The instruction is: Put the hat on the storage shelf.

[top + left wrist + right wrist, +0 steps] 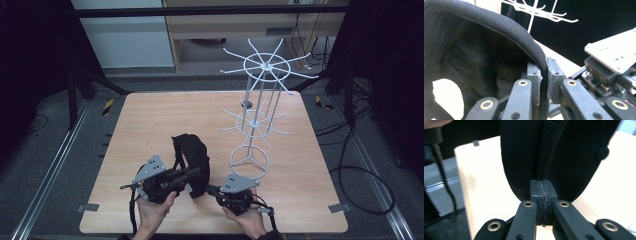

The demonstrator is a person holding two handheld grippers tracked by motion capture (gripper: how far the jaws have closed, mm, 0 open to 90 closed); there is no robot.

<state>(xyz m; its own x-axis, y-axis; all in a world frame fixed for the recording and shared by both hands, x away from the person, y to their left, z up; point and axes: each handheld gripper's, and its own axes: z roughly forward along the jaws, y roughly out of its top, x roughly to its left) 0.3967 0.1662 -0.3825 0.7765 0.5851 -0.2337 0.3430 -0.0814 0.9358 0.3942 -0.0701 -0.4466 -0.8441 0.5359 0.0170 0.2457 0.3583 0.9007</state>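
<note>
A black fabric cap with a stiff curved brim point(192, 157) lies on the near half of the light wooden surface point(145, 125), between the two tools and just left of the white wire display rack with spoked hook rings point(257, 120), whose round base ring stands close beside the cap without clearly touching it. The left hand-held gripper point(192, 174), held in the person's left hand point(152, 207), reaches across from the left, and the left gripper view shows its two black jaws pressed together on the cap's thick rolled edge point(524, 37), the fabric pinched in the narrow seam between them, with the cap's hollow dark inside opening to the left. The right hand-held gripper point(212, 190), held in the person's right hand point(247, 220), comes in from the near right side; in the right gripper view its jaws are closed tight on a fold of the black fabric point(544, 150), which rises straight up from between the pads, and a small round cloth button point(602, 153) shows on the cap at the right. The two tools grip the cap near each other at its near end, the grey three-cornered plates on top facing up.
</note>
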